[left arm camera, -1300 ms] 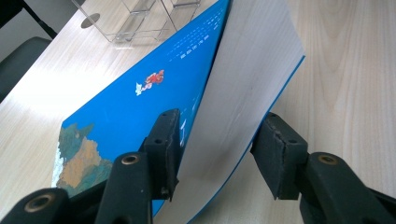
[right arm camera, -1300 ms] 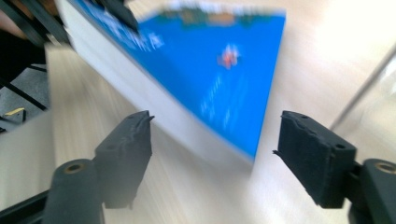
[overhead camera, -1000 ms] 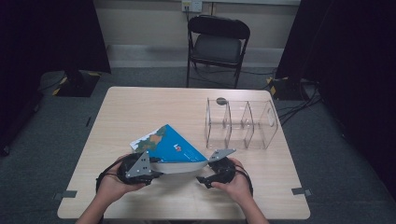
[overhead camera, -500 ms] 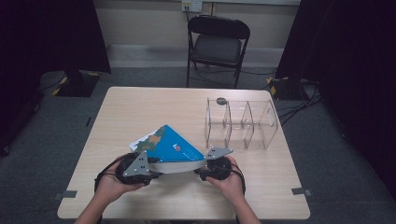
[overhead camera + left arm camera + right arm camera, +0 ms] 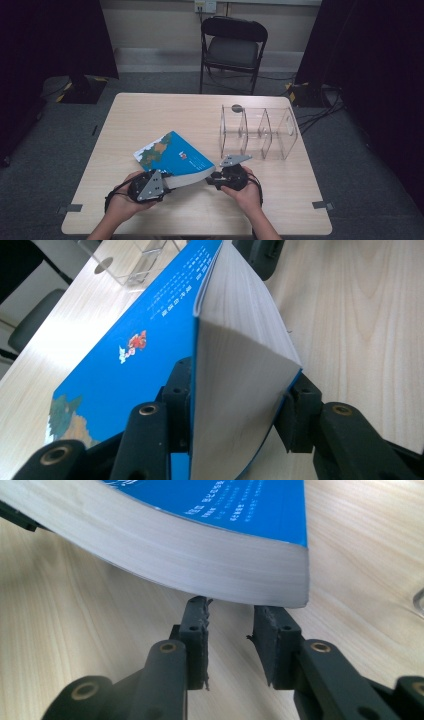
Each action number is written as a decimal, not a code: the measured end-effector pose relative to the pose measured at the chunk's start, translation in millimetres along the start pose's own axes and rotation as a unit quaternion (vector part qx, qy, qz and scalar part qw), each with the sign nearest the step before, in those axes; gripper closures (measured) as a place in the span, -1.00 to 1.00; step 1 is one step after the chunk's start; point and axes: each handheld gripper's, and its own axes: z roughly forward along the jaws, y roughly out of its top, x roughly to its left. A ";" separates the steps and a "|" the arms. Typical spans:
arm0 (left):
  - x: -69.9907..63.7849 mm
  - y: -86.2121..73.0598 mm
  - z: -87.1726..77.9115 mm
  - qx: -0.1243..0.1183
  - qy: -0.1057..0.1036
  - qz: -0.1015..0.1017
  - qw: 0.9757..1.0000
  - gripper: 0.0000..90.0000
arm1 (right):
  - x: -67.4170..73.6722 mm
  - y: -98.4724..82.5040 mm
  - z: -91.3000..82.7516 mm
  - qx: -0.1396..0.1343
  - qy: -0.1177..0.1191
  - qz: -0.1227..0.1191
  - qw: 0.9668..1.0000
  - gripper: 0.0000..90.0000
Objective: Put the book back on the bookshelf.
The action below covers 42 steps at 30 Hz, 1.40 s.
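Observation:
A thick book with a blue cover [image 5: 175,155] lies slanted on the table, its near edge lifted. My left gripper [image 5: 167,181] is shut on its near left corner. In the left gripper view [image 5: 235,405] one pad presses the blue cover [image 5: 150,340] and the other the underside; these jaws have just been closing tighter. My right gripper [image 5: 210,179] sits at the book's near right corner. In the right gripper view its jaws [image 5: 231,622] have just been closing to a narrow gap. Bare table shows between them, and the book's page edge [image 5: 190,545] hangs just above their tips.
A clear plastic organiser with several compartments [image 5: 260,132] stands right of the book, a small dark disc [image 5: 236,107] at its far left corner. A black folding chair [image 5: 232,45] stands beyond the table [image 5: 150,115]. Bare tabletop lies left of and behind the book.
The right gripper has edged slightly left toward the book's corner. The book and the left gripper stay where they were.

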 end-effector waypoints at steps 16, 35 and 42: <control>21.7 27.4 -34.4 -0.062 -0.008 -0.082 0.995 0.34 | -0.6 -8.1 -1.2 -0.002 -0.015 -0.007 1.000 -0.33; 47.7 35.3 -66.8 -0.068 -0.002 -0.135 0.989 0.35 | -2.3 -13.7 -1.9 0.025 -0.044 -0.008 0.999 -0.45; 41.6 37.7 -67.8 -0.069 -0.012 -0.128 0.989 0.35 | 0.5 18.0 -4.9 -0.017 -0.051 -0.020 0.998 -0.45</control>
